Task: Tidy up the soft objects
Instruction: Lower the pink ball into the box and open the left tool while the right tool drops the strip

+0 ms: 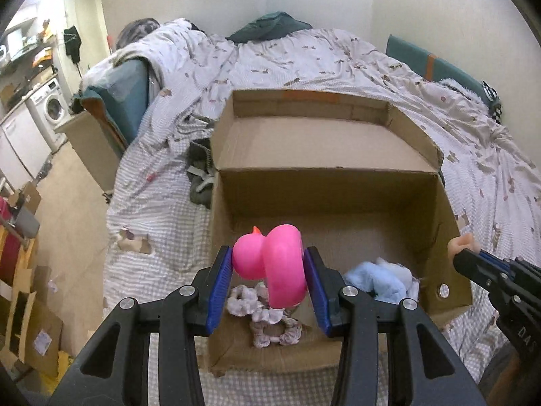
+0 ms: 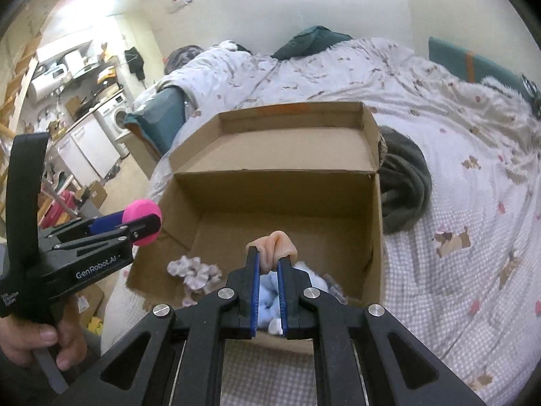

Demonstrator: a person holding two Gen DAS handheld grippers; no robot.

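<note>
The bed [image 1: 355, 67] fills the upper frame, floor [image 1: 67, 203] at left. An open cardboard box [image 1: 324, 182] at centre holds scrunchies [image 1: 263, 318] and blue cloth [image 1: 382, 280]. Above it, the left gripper [image 1: 268, 264] pinches a pink duck [image 1: 270, 264]; the right gripper [image 2: 269, 260] squeezes a beige toy [image 2: 274, 243].

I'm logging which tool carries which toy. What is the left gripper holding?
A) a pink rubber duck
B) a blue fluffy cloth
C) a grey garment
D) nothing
A: the left gripper has its blue pads pressed on both sides of the pink rubber duck, above the cardboard box.
</note>
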